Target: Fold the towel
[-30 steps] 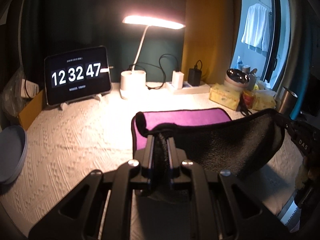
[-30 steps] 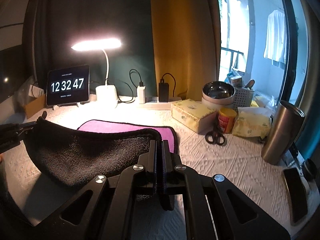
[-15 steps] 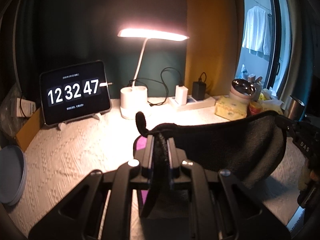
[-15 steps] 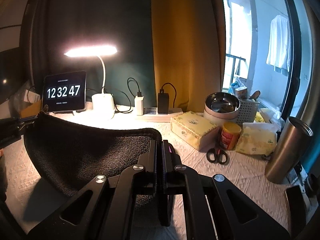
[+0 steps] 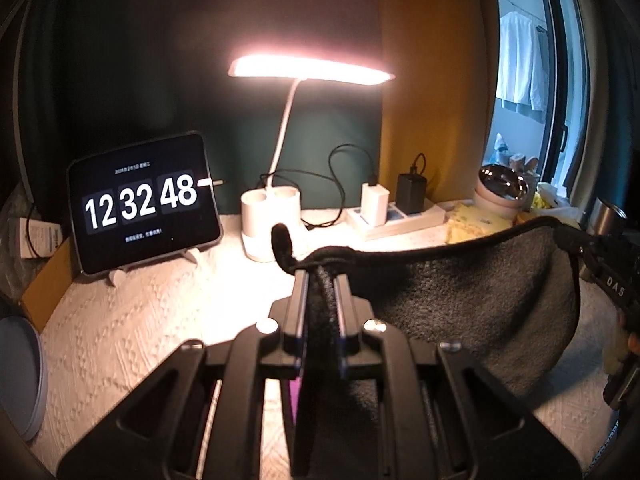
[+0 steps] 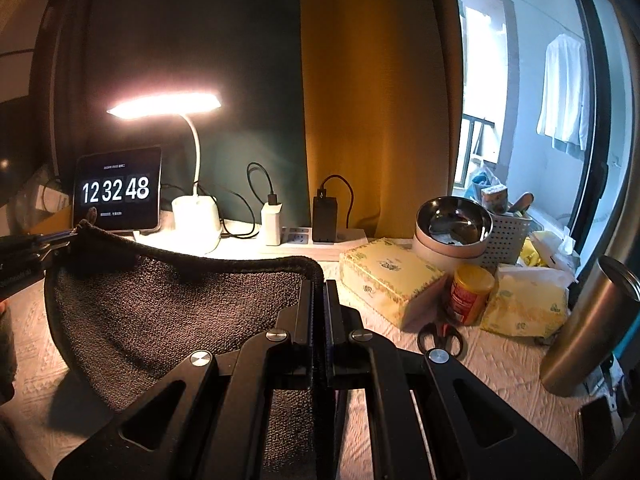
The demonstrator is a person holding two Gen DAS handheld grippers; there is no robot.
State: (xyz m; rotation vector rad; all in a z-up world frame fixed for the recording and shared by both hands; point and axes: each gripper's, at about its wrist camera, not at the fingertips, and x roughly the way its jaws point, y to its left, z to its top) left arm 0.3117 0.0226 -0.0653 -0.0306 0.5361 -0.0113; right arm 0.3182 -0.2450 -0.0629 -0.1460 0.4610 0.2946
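The towel (image 5: 472, 300) is dark on this side, with a purple side showing as a sliver low in the left wrist view. It hangs in the air between both grippers, sagging in a curve above the white tablecloth (image 5: 132, 320). My left gripper (image 5: 320, 276) is shut on one top corner. My right gripper (image 6: 319, 284) is shut on the other top corner of the towel (image 6: 168, 312). The right gripper also shows at the right edge of the left wrist view (image 5: 600, 256), and the left gripper at the left edge of the right wrist view (image 6: 40, 246).
At the back stand a tablet clock (image 5: 142, 204), a lit desk lamp (image 5: 272, 220) and a power strip with chargers (image 5: 396, 216). To the right are a tissue box (image 6: 384, 276), steel bowl (image 6: 452, 224), can (image 6: 466, 292), scissors (image 6: 440, 338) and steel tumbler (image 6: 588, 328). A grey plate (image 5: 20, 376) lies left.
Both grippers have risen with the towel. Its lower purple part has lifted off the table and out of sight behind the hanging dark side.
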